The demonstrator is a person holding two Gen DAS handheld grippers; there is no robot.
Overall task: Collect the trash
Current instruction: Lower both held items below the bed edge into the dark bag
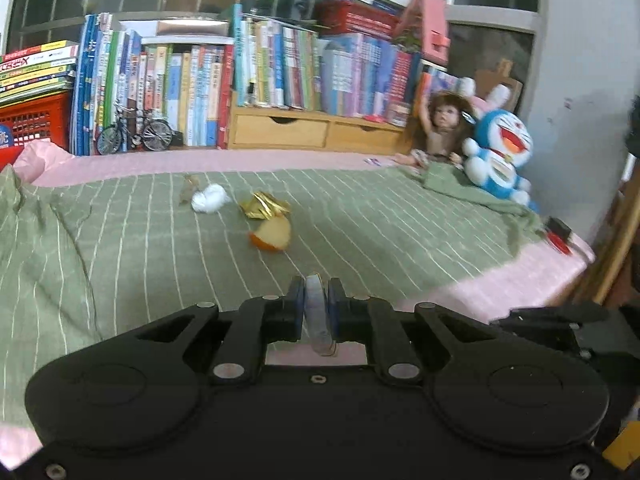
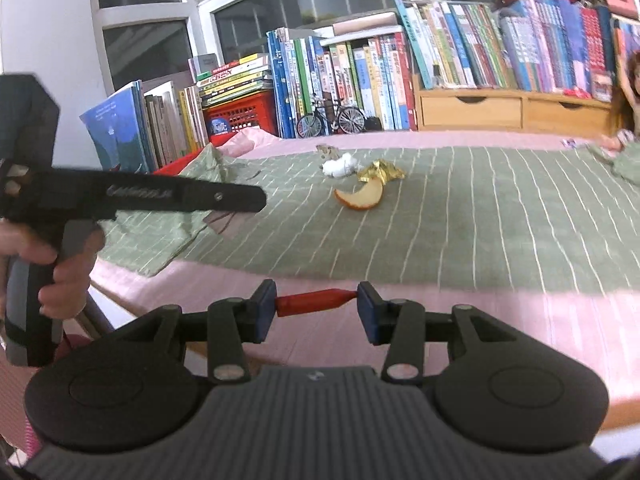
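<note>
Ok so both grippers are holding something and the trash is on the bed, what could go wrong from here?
1. The right gripper pinches the red handle only by its ends; it could slip or pivot out.
2. The fruit peel, gold wrapper and white tissue lie close together on wrinkly cloth, so one may get pushed aside.

We have the left gripper pinched tight on a thin clear strip standing between its pads. Right gripper clamps a red pen-like piece crosswise, jaws half apart. Left hand wraps its handle.
</note>
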